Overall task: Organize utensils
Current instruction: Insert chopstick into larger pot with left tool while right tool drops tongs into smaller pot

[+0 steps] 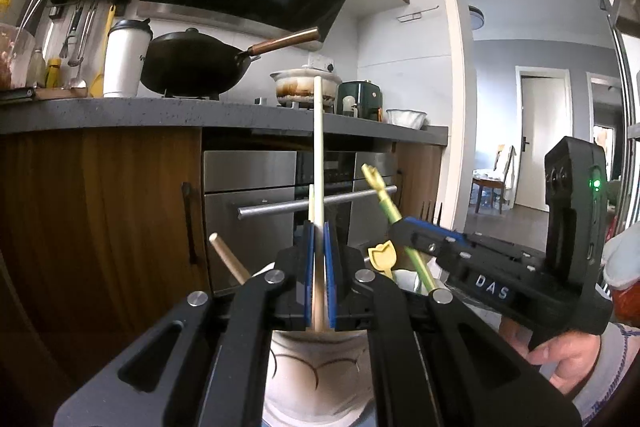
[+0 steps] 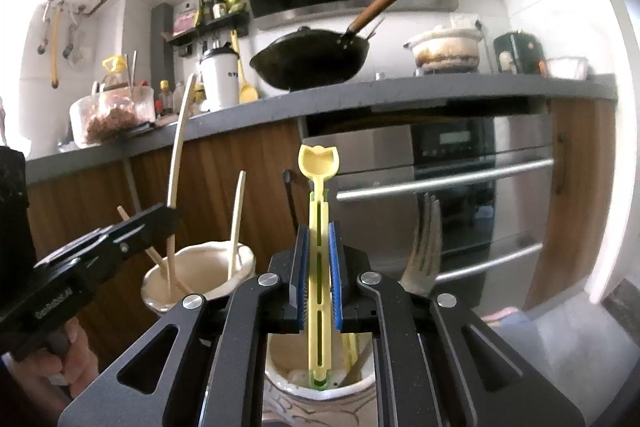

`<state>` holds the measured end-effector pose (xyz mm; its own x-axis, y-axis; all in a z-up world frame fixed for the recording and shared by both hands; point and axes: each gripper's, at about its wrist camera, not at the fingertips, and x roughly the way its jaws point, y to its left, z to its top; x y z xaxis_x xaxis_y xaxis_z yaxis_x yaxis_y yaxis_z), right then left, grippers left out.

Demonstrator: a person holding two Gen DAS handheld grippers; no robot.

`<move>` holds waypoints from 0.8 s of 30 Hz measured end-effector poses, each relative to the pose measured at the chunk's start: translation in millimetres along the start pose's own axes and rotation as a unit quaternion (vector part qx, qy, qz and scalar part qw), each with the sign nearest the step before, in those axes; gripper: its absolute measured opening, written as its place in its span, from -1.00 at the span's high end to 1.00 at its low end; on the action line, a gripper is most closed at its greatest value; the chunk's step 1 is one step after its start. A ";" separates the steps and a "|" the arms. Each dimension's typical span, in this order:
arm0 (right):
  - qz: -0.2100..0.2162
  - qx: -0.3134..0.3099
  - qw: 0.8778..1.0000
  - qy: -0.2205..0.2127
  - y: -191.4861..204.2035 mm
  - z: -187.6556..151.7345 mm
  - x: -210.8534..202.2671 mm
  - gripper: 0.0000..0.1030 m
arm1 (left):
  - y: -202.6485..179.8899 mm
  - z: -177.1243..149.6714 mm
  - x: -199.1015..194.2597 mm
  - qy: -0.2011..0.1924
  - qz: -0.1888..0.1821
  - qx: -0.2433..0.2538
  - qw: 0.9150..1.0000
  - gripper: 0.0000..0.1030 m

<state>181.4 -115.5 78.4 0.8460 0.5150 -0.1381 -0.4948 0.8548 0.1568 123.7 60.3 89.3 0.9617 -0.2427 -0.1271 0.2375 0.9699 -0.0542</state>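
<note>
Left wrist: left gripper (image 1: 319, 259) jaws (blue-padded) clamp chopstick (image 1: 318, 163) upright.

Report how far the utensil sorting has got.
Looks done: a chopstick and a wooden stick stand in the cream cup; a fork stands by the patterned cup.

In hand: the left gripper is shut on a pale chopstick over its cup; the right gripper is shut on the yellow-green utensil, its lower end inside the patterned cup.

Left: release both.
</note>
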 end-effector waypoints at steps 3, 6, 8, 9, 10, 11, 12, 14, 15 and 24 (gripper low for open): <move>-0.003 -0.004 1.000 -0.014 1.7 0.3 1.3 0.80 | -1.7 -2.7 3.7 0.005 0.001 0.004 1.000 0.91; -0.007 -0.013 1.000 -0.009 3.9 -1.8 8.4 0.80 | -1.4 -5.1 7.7 0.013 0.002 0.002 1.000 0.91; -0.013 -0.016 1.000 0.012 3.1 -6.5 15.0 0.80 | 0.0 -5.6 8.6 0.016 0.002 -0.002 1.000 0.91; -0.015 -0.016 1.000 0.020 2.2 -8.1 15.5 0.80 | 1.5 -6.0 8.4 0.018 0.000 -0.005 1.000 0.91; -0.019 -0.016 0.999 0.029 1.3 -9.2 15.0 0.80 | 2.2 -6.4 8.5 0.019 -0.002 -0.007 1.000 0.91; -0.020 -0.016 0.999 0.034 1.1 -9.3 14.7 0.80 | 2.5 -6.7 8.2 0.021 -0.002 -0.008 1.000 0.91; -0.020 -0.017 0.999 0.040 1.3 -9.3 13.9 0.80 | 2.8 -6.9 8.2 0.023 -0.002 -0.008 1.000 0.91; -0.020 -0.023 0.998 0.060 3.4 -10.5 13.1 0.80 | 3.0 -8.0 7.8 0.028 -0.002 -0.007 1.000 0.91; -0.019 -0.027 0.997 0.069 4.6 -12.7 12.4 0.80 | 3.2 -8.2 7.5 0.029 -0.002 -0.007 1.000 0.91; -0.004 -0.015 0.994 0.108 2.3 -21.8 13.1 0.80 | 4.5 -9.4 5.4 0.035 -0.009 -0.013 0.999 0.91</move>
<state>187.0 -105.4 55.6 0.7893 0.5068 -0.3467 -0.4963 0.8590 0.1258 128.6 63.2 79.0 0.9452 -0.2623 -0.1942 0.2505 0.9645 -0.0834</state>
